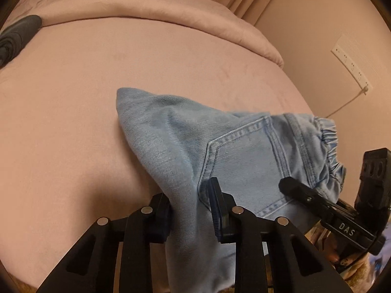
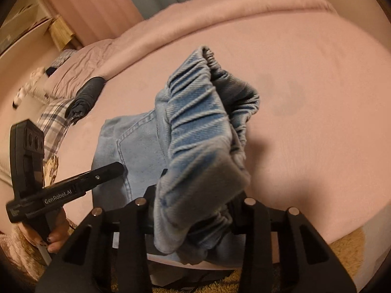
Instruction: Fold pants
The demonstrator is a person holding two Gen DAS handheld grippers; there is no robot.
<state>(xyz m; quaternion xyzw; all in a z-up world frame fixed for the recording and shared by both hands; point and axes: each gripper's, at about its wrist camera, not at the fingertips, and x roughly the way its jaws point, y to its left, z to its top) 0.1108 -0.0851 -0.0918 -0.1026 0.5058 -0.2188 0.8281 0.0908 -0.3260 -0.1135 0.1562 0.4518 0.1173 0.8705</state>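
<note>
Light blue denim pants [image 1: 220, 146] lie bunched at the near edge of a pink bed [image 1: 97, 85]. My left gripper [image 1: 191, 210] is shut on a fold of the denim beside the back pocket [image 1: 244, 156]. My right gripper [image 2: 195, 210] is shut on the gathered elastic waistband [image 2: 200, 112] and holds it raised above the bed [image 2: 305, 97]. Each gripper shows in the other's view: the right one [image 1: 293, 188] by the waistband, the left one [image 2: 107, 171] over the pocket area.
A folded pink duvet [image 1: 146, 9] runs along the far side of the bed. A rolled dark garment [image 2: 85, 97] lies at the bed's left, also in the left wrist view [image 1: 17, 39]. A plaid cloth [image 2: 53, 119] lies beside it. A wall socket strip [image 1: 352, 66] is on the right.
</note>
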